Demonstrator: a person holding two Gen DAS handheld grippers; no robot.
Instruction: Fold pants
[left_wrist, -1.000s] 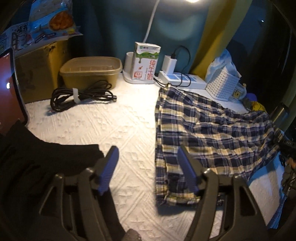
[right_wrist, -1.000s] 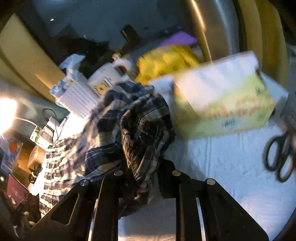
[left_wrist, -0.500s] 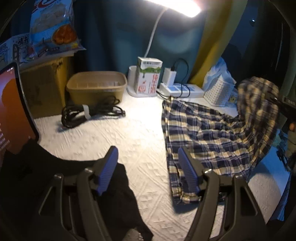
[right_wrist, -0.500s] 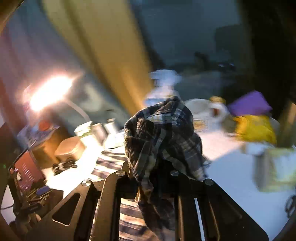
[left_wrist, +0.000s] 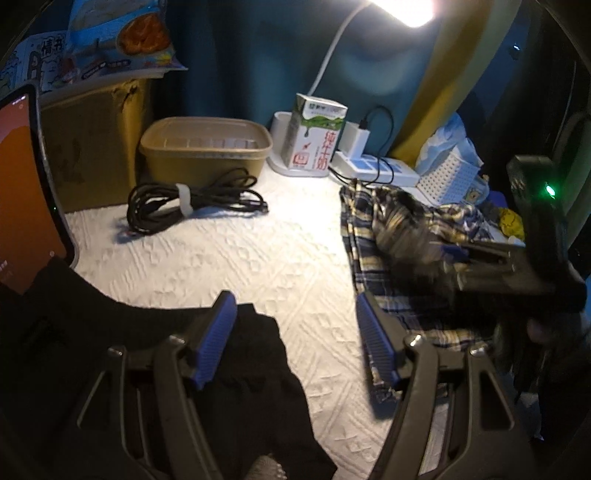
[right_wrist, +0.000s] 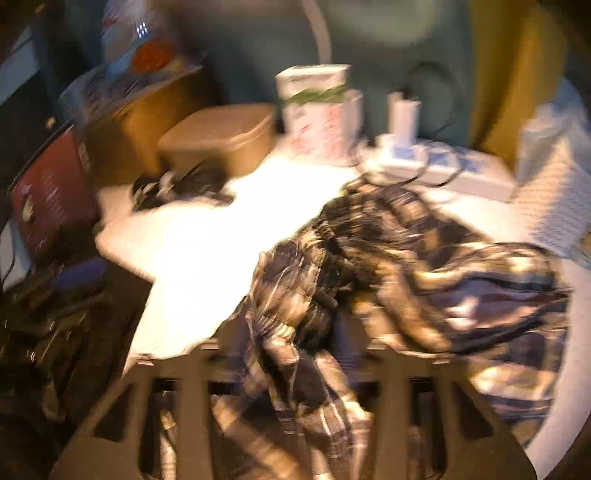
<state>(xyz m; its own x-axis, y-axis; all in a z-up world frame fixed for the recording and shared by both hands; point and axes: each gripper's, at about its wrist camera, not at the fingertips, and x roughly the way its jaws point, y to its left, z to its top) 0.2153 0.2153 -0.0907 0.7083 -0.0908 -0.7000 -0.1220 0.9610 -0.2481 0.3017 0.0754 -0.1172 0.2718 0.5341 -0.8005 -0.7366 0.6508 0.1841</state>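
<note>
**Fold in progress: right gripper carrying one end of the pants across**

Left wrist view. The left gripper (left_wrist: 295, 343) is wide open and holds nothing; its blue pads (left_wrist: 218, 339) stand well apart above the white textured surface (left_wrist: 229, 254). A black garment (left_wrist: 236, 391) lies beneath and beside the left pad. The plaid pants (left_wrist: 391, 295) lie on the right side of the surface, one edge just beside the right pad. The right gripper (left_wrist: 448, 254) enters from the right, clamped on a bunched portion of the pants and raised over the flat part. A coiled black cable (left_wrist: 192, 203), a tan tub (left_wrist: 205, 151), a milk carton (left_wrist: 314, 136) and a power strip (left_wrist: 373, 168) stand along the back, well apart from the cloth.

Right wrist view. The picture is strongly blurred. The right gripper (right_wrist: 317, 354) has plaid cloth (right_wrist: 406, 266) pinched between its fingers, with a fold hanging down over the frame. The remainder of the pants spreads ahead and to the right on the surface (right_wrist: 207, 240). The exact jaw gap cannot be read through the cloth.

Step in hand, as judged: the first fold, with one end being brought over the other.

Next move, as judged:
1. Lower the held end onto the flat layer with edges aligned.
2. Release only once the cloth lies on the layer beneath.
3. Use the free left gripper to pin or square the near edge.
</note>
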